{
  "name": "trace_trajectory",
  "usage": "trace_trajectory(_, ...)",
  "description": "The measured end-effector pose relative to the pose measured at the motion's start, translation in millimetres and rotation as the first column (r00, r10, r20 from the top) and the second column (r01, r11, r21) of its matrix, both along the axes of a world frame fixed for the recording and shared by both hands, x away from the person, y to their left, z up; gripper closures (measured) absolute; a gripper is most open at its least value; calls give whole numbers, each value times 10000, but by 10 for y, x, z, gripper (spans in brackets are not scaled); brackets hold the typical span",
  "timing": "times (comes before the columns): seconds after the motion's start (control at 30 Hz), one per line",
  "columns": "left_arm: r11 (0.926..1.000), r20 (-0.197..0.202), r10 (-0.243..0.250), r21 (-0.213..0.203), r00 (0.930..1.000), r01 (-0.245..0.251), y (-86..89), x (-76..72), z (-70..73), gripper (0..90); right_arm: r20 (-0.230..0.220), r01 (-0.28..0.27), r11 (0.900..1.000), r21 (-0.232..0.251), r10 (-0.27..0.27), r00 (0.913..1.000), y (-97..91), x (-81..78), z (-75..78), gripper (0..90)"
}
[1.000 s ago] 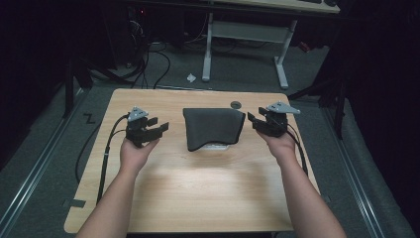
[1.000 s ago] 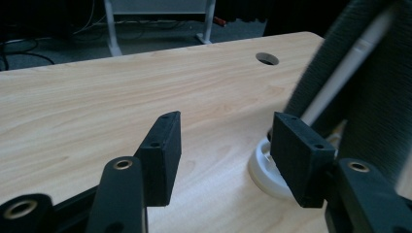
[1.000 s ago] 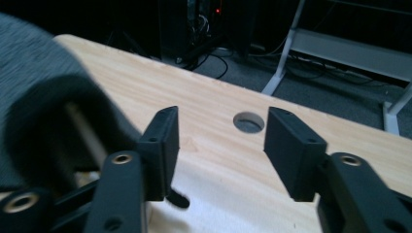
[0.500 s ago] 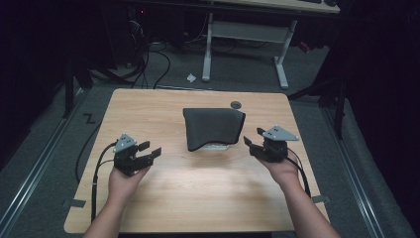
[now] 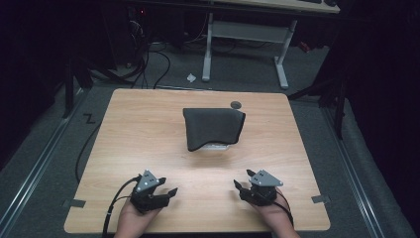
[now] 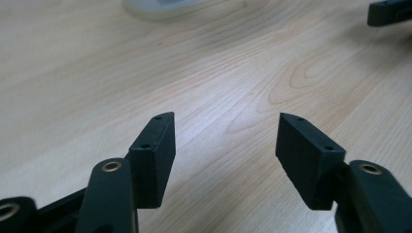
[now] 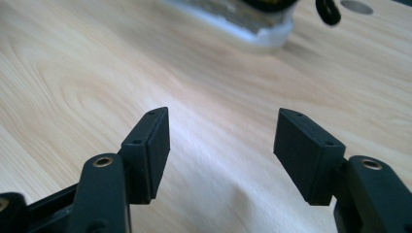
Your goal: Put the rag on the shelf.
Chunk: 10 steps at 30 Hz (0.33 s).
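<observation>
A dark cloth (image 5: 213,127) is draped over a white object (image 5: 216,147) at the middle of the wooden table (image 5: 138,129). My left gripper (image 5: 167,192) rests low near the front edge at the left, open, with bare wood between its jaws (image 6: 226,131). My right gripper (image 5: 240,181) sits at the front right, also open and holding nothing (image 7: 223,126). Both stand well short of the cloth. The white object's base (image 7: 243,22) shows far ahead in the right gripper view, with a hanging edge of the cloth (image 7: 328,12) beside it.
A small dark round disc (image 5: 236,104) lies on the table just behind the cloth. Beyond the table are a desk frame (image 5: 245,34) and cables (image 5: 148,54) on the floor. The right gripper's tip (image 6: 388,12) shows at the top right of the left gripper view.
Both hands have pulled their grippers back from beside the cloth to the table's near edge. The cloth and the object under it have not moved.
</observation>
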<state>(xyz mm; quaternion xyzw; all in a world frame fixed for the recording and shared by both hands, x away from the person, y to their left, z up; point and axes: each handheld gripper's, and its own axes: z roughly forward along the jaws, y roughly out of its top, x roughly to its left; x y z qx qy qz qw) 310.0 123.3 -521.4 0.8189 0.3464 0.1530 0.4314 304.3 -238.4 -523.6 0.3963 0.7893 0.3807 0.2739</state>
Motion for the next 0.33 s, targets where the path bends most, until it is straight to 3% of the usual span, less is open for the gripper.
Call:
trace_trajectory(0.07, 9991, 194, -79, 427, 9998, 71, -47, 8, 2, 409, -294, 51, 9999, 104, -48, 9996, -31, 26, -35, 381)
trace_trajectory(0.23, 9998, -339, 181, 16, 9993, -180, 75, 98, -40, 394, -121, 142, 9997, 196, -140, 9998, -51, 66, -14, 378)
trace_trajectory(0.33, 9983, -645, 394, -396, 9971, -420, 153, 130, -54, 394, -282, 98, 9994, 340, -89, 9996, -68, 64, -25, 381)
